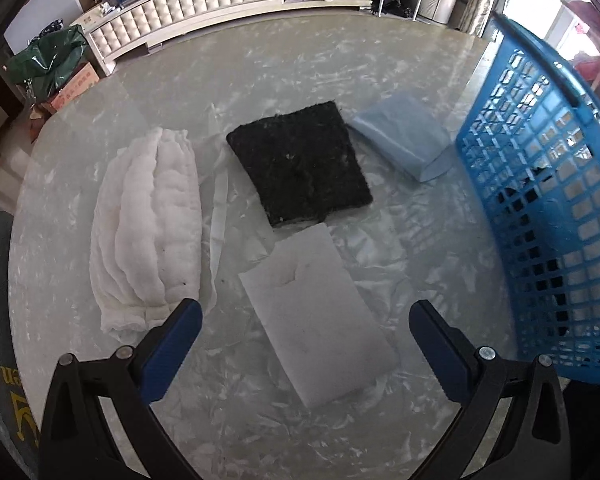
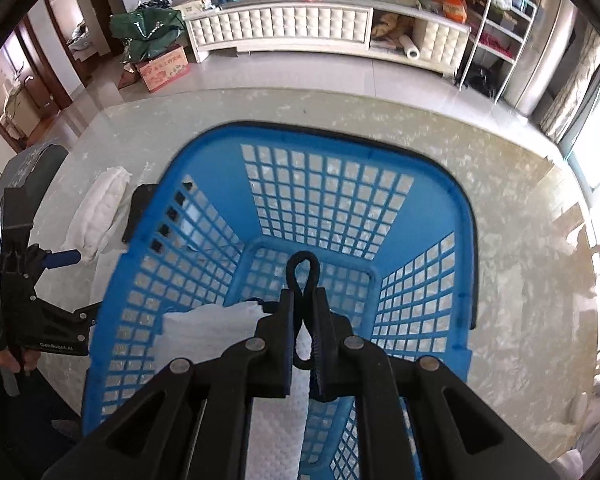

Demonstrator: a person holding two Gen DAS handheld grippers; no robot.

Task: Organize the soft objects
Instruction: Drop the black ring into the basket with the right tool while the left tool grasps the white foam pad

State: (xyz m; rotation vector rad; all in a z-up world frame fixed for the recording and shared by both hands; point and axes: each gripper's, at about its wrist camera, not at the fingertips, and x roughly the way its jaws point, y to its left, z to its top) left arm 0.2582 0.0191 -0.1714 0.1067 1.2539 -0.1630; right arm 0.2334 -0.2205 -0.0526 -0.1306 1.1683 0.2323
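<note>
Domestic living room. Indicators: a long tufted cream cabinet (image 2: 300, 28) along the far wall with household clutter on top, a white wire shelf rack (image 2: 496, 36) at far right, tiled floor (image 2: 340, 76), marble-patterned counter (image 2: 520, 208).

On the table (image 1: 100, 92), from left to right in the left wrist view: folded cloth (image 1: 148, 228), fibre pad (image 1: 300, 168), wrapped pack (image 1: 404, 136), basket (image 1: 548, 200). The foam sheet (image 1: 316, 320) lies in front of the fibre pad, touching it. A paper towel (image 2: 208, 328) lies in the basket.

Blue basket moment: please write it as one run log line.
right gripper: shut on black loop over blue basket | left gripper: open above white sponge
</note>
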